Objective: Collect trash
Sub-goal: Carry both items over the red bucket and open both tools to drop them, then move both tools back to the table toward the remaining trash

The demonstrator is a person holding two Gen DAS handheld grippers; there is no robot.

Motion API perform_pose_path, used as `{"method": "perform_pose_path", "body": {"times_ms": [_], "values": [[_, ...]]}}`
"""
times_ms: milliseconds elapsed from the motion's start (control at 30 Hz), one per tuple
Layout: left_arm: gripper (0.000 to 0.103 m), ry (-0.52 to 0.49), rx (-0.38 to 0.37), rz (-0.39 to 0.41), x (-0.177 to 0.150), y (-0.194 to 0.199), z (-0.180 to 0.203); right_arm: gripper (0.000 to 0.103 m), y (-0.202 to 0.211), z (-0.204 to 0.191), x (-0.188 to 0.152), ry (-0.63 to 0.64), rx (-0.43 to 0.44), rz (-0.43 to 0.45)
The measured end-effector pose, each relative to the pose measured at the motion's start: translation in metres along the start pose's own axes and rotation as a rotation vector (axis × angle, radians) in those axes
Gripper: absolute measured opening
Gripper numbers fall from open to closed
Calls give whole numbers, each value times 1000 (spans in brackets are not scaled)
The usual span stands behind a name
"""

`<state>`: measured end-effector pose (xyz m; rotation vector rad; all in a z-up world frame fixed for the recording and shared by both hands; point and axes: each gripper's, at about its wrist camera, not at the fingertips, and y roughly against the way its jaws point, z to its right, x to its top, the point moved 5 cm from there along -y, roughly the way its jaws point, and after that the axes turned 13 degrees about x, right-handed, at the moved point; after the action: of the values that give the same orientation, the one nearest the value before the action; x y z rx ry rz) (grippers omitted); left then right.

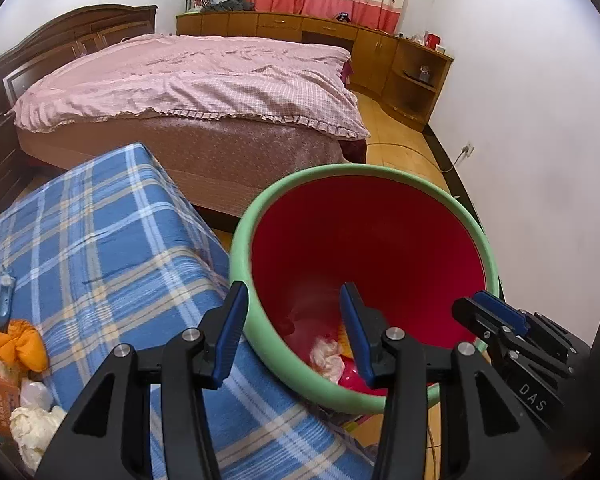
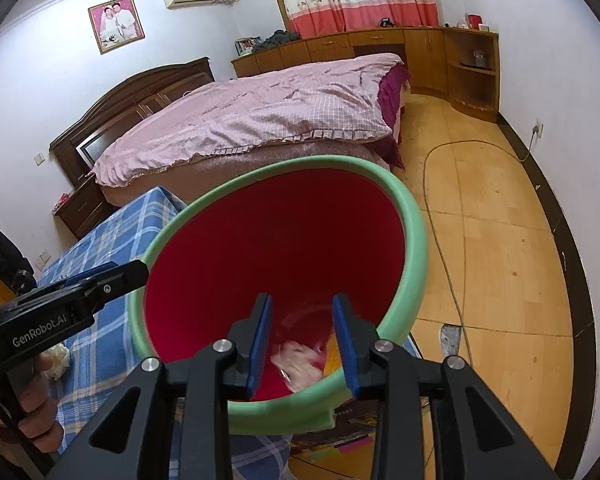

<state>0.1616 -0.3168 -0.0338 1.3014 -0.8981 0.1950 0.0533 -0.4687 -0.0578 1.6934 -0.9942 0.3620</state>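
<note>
A red bin with a green rim (image 1: 380,170) stands beside a blue plaid blanket (image 1: 100,240). My left gripper (image 1: 294,314) is open above the bin's near rim, one finger over the blanket and the other over the bin, nothing held. A crumpled white tissue (image 1: 328,356) lies at the bottom of the bin. My right gripper (image 2: 302,320) is open over the bin (image 2: 300,162), and a blurred pale wrapper (image 2: 300,364) shows below its fingers, inside the bin and free of them. Each gripper shows in the other's view, the right gripper (image 1: 496,312) and the left gripper (image 2: 100,276).
On the blanket at the left lie an orange crumpled piece (image 1: 16,344), a white tissue (image 1: 36,428) and small scissors (image 1: 4,300). A bed with a pink cover (image 1: 200,80) stands behind. A cable (image 2: 448,240) runs over the wooden floor. A hand (image 2: 32,400) holds the left gripper.
</note>
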Motion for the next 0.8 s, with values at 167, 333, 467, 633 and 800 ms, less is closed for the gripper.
{"method": "perform_pose_path", "body": {"times_ms": [167, 333, 467, 633, 800], "values": [[48, 23, 16, 20, -1, 15, -14, 39, 7, -10, 2, 5, 7, 9], [48, 53, 56, 48, -3, 34, -36, 41, 16, -27, 3, 16, 28, 30], [48, 97, 98, 59, -7, 50, -63, 42, 20, -44, 1, 36, 44, 31], [48, 146, 152, 80, -12, 70, -97, 43, 25, -71, 0, 64, 76, 32], [48, 188, 210, 106, -20, 94, -133, 44, 31, -102, -3, 105, 111, 37]]}}
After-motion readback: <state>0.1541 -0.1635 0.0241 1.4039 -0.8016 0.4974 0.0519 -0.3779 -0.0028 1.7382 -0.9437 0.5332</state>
